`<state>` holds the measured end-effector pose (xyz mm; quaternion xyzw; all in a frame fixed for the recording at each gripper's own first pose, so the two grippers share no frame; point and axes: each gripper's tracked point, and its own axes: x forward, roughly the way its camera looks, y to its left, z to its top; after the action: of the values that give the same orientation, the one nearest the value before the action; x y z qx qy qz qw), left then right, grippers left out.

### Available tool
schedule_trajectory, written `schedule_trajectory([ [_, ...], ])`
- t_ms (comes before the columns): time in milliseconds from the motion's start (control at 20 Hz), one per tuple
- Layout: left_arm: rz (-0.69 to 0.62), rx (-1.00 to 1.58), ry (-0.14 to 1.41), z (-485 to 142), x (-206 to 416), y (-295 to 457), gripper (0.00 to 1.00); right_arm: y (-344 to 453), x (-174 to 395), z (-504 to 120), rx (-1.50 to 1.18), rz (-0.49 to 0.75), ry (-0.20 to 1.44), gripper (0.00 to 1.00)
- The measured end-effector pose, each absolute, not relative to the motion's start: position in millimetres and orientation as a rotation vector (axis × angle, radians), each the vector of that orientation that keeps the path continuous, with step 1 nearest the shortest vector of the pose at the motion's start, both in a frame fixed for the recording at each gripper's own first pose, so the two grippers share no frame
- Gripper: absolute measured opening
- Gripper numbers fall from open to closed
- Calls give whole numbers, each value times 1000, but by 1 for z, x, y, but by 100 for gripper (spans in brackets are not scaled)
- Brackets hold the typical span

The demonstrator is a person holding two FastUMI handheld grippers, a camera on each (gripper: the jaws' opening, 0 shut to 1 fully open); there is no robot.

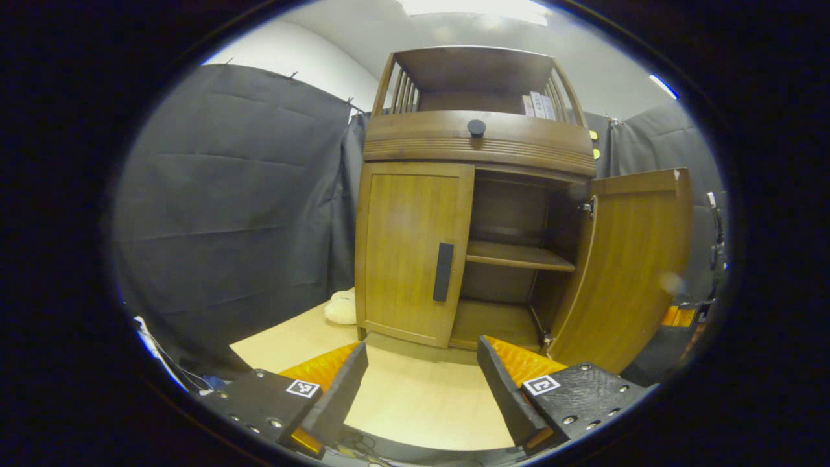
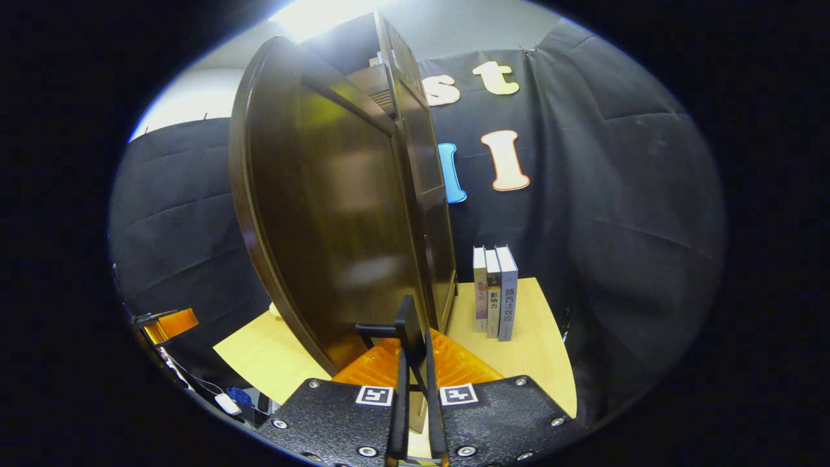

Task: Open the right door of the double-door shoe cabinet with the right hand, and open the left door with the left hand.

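Note:
The wooden shoe cabinet stands on a pale table. Its left door is closed, and a dark vertical handle sits near that door's inner edge. The right door is swung wide open, showing the inner shelf. My left gripper is open, low in front of the left door and some way off from it. In the right gripper view the right door looms close and edge-on. My right gripper is shut on that door's dark handle.
Three books stand upright on the table beside the cabinet. A white soft object lies at the cabinet's left foot. A round knob sits on the drawer front above the doors. Cables hang off the table's near edge.

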<state>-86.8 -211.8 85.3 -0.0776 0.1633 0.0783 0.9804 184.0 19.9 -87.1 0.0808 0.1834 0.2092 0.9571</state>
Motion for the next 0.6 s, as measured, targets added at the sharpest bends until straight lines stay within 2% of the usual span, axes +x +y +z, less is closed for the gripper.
schedule_trajectory([
  [250, 92, -168, 348, 75, -65, -208, 100, 10, 162, -99, 207, 362, 464, 12],
  [350, 54, -173, 336, 72, -35, -204, 100, 5, 156, -105, 232, 301, 509, 12],
  [400, 36, -165, 327, 73, -20, -201, 100, 2, 154, -103, 244, 267, 513, 9],
  [450, 17, -159, 320, 74, -6, -201, 100, -1, 153, -103, 253, 230, 505, 11],
  [600, -35, -149, 299, 73, 38, -195, 100, -14, 152, -101, 246, 111, 474, 7],
])
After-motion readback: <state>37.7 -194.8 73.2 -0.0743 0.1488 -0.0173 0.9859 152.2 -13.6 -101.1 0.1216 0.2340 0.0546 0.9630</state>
